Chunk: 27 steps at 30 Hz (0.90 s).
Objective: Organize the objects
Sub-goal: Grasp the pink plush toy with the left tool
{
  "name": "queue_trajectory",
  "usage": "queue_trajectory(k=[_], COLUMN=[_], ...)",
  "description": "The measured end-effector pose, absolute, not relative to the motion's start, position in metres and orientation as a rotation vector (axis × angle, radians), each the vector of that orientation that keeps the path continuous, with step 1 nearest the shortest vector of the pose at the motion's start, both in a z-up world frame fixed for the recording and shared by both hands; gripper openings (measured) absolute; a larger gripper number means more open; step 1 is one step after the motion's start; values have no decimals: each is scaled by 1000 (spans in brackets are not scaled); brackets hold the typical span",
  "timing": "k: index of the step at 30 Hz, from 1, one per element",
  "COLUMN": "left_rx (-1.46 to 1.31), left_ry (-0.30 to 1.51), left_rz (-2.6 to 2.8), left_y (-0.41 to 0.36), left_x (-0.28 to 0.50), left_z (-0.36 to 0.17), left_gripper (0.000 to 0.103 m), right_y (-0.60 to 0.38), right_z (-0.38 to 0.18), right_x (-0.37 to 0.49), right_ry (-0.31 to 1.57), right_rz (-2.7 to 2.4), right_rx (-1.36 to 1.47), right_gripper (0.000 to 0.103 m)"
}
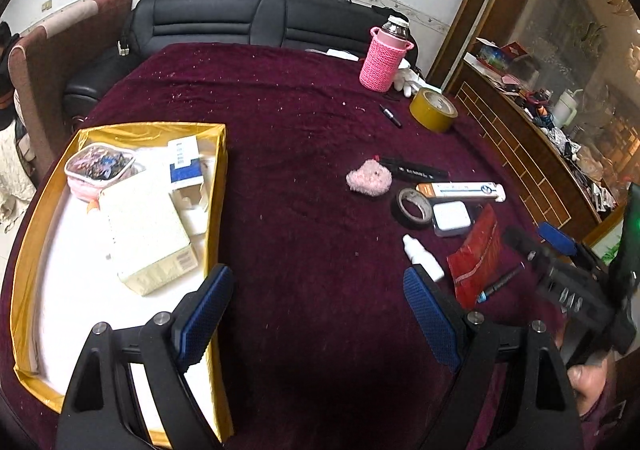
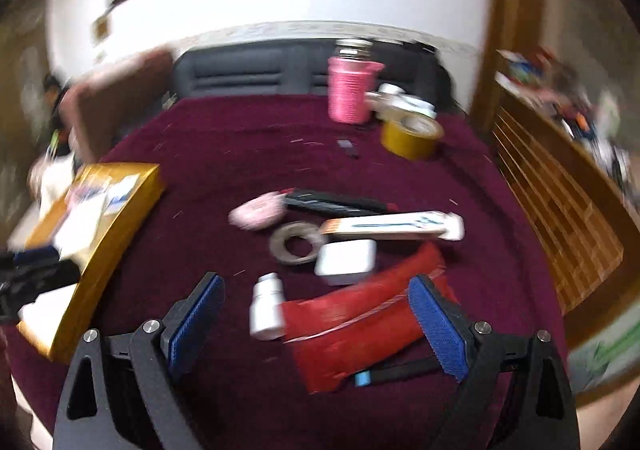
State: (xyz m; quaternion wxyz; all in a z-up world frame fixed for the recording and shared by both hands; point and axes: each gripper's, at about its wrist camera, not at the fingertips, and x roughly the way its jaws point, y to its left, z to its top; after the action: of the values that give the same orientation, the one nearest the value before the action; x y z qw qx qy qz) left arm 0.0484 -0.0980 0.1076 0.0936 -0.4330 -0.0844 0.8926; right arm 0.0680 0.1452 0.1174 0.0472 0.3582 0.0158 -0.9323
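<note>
The left claw (image 1: pixel 320 314) is wide apart and holds nothing, over the dark red table (image 1: pixel 304 138) beside the gold box (image 1: pixel 218 186) on the left. The right claw (image 2: pixel 316 322) is wide apart too (that view is blurry), above the white bottle (image 2: pixel 266 308) and red pouch (image 2: pixel 352 322) near the right.
</note>
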Motion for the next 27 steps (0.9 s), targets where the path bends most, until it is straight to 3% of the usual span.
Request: queue_trajectory(k=[5, 10, 25, 27], left_rx=[-1244, -1225, -1312, -1312], left_ry=[-172, 14, 36, 69], left_rz=[2686, 2681, 2662, 2648], left_y=[-73, -37, 12, 18], left_x=[24, -15, -110, -113], left_z=[98, 84, 31, 27], left_gripper=[86, 86, 86, 82], right_y=[224, 264, 276, 278], right_z=[92, 67, 54, 51], right_x=[45, 39, 29, 29], right_ry=[-366, -649, -695, -721], right_rz=[-2936, -2933, -2893, -2874], right_rx=[1049, 986, 1072, 1089], right_gripper=[97, 97, 97, 97])
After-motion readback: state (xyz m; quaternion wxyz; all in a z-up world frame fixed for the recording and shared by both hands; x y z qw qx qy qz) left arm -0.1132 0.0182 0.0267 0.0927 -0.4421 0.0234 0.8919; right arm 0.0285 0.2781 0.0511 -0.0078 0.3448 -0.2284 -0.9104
